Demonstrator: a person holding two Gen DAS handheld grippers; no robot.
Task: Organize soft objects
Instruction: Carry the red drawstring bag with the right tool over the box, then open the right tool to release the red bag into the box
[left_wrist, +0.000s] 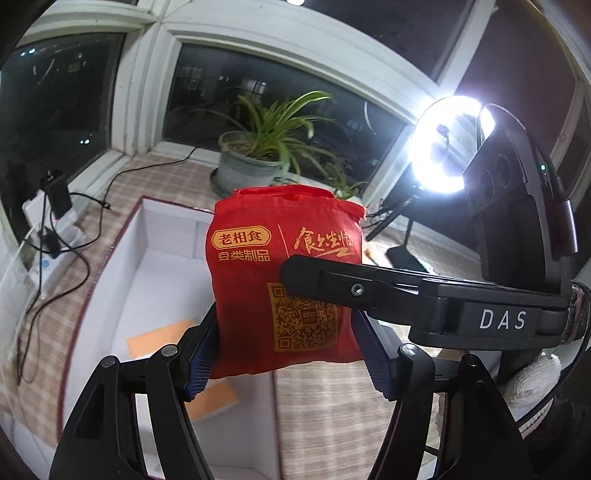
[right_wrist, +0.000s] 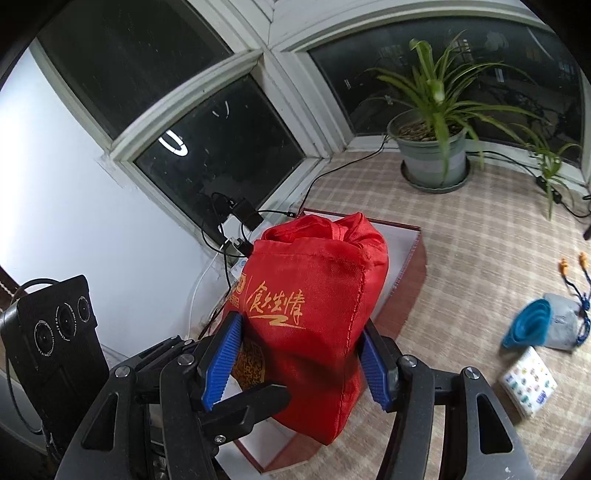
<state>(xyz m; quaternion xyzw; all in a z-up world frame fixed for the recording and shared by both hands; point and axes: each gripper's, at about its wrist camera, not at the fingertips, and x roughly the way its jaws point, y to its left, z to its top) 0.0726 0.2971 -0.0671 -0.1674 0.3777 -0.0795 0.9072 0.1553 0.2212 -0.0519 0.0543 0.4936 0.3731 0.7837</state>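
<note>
1. Red fabric pouch (left_wrist: 284, 280), gold print and a QR code on its face, is held in the air above the open white-lined box (left_wrist: 159, 258); it touches neither the box nor the checked cloth (left_wrist: 332, 398).
2. Left gripper (left_wrist: 286, 354): its blue-padded fingers (left_wrist: 201, 363) are closed on the lower sides of the pouch, one pad pressing each flank.
3. Right gripper (right_wrist: 301, 360): its blue pads (right_wrist: 221, 363) likewise clamp the pouch (right_wrist: 314, 310) from both sides, at about mid-height of the fabric. Both claws grip the same pouch at once.
4. In the left wrist view the right gripper's black finger (left_wrist: 332, 284) crosses the front of the pouch, over the top of the QR code.
5. Box interior, below the pouch: orange paper sheets (left_wrist: 162, 339) lie flat on the white floor. The box (right_wrist: 406, 266) has a dark red outer wall.
6. Beyond the box, by the window: potted spider plant (right_wrist: 432, 147) in a grey-green pot.
7. To the right of the box on the cloth: blue collapsible cup (right_wrist: 528, 325) touching a grey drawstring pouch (right_wrist: 565, 325); near them a patterned tissue pack (right_wrist: 528, 384).
8. Ring light (left_wrist: 443, 144) is lit, to the right of the plant.
</note>
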